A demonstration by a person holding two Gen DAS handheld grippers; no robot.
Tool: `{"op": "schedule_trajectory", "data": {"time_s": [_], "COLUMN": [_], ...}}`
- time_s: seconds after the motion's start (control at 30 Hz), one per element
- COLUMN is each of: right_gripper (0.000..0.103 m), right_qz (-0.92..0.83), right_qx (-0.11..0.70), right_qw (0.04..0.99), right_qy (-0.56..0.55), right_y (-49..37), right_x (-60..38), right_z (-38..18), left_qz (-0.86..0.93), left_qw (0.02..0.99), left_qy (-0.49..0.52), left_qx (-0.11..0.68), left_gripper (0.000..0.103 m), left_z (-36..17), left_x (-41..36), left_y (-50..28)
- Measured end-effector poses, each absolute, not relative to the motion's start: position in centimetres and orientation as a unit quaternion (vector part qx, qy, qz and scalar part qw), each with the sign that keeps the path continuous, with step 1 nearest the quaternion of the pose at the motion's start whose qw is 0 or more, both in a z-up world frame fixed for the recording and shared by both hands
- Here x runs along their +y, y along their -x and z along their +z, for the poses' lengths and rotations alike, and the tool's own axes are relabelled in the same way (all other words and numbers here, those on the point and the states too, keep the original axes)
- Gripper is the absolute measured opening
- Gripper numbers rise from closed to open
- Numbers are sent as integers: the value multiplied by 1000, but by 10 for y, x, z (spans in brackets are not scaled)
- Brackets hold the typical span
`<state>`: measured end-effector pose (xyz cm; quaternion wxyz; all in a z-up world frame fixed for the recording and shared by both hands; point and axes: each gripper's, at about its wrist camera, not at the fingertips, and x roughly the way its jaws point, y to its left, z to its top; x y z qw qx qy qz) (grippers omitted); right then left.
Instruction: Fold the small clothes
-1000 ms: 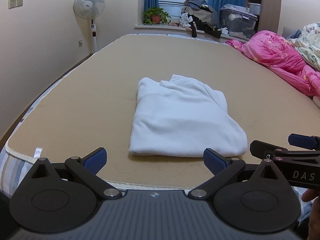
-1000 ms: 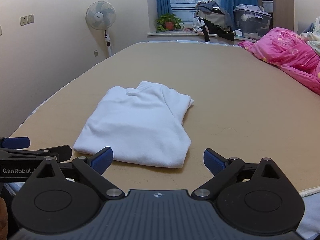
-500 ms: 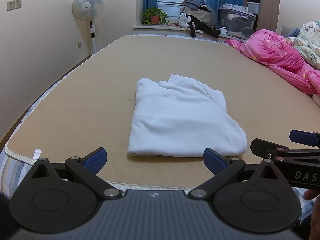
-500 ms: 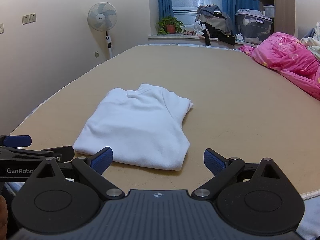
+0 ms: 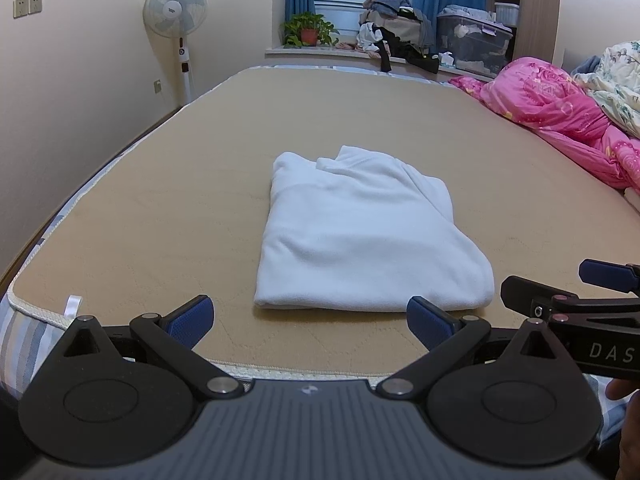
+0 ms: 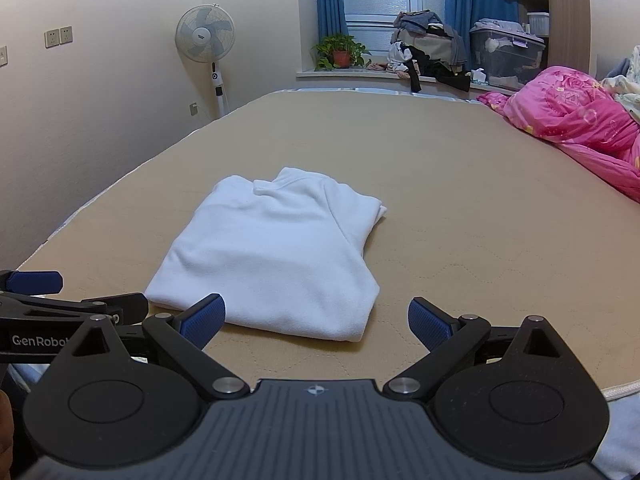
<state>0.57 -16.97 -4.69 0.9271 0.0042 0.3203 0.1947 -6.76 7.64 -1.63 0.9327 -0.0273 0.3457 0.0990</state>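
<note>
White garment (image 5: pixel 368 232) folded on the bed (image 5: pixel 160 208), looking finished, left gripper (image 5: pixel 310 318) and right gripper (image 6: pixel 316 318) jaws apart, empty.

The folded garment (image 5: pixel 360 236) is plain white, lying on a tan mattress pad (image 5: pixel 160 216) stitched with a faint hexagon quilting, over a mattress side (image 5: pixel 20 336) striped blue, grey and white at 8 o'clock. At 3 o'clock a bright pink quilt (image 5: pixel 560 112) bears a rose print beside pale floral bedding (image 5: pixel 616 76). Blue curtains (image 6: pixel 330 12) hang at 12 o'clock; the fan (image 6: pixel 205 38) is white with pale blue blades, and both grippers are black with blue pads (image 5: pixel 190 318).
</note>
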Motion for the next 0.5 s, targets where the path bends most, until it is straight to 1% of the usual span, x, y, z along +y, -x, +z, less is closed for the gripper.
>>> {"op": "schedule_trajectory", "data": {"time_s": [0.5], "right_gripper": [98], "right_qz": [194], "right_qx": [322], "right_qw": [927], "right_qy": [-4], "right_y": [-6], "right_x": [-169], "right_z": [-48], "left_qz": [96], "left_qw": [931], "left_qy": [29], "left_qx": [350], "left_gripper": [103], "left_z": [-20], "left_x": [79], "left_y": [65]}}
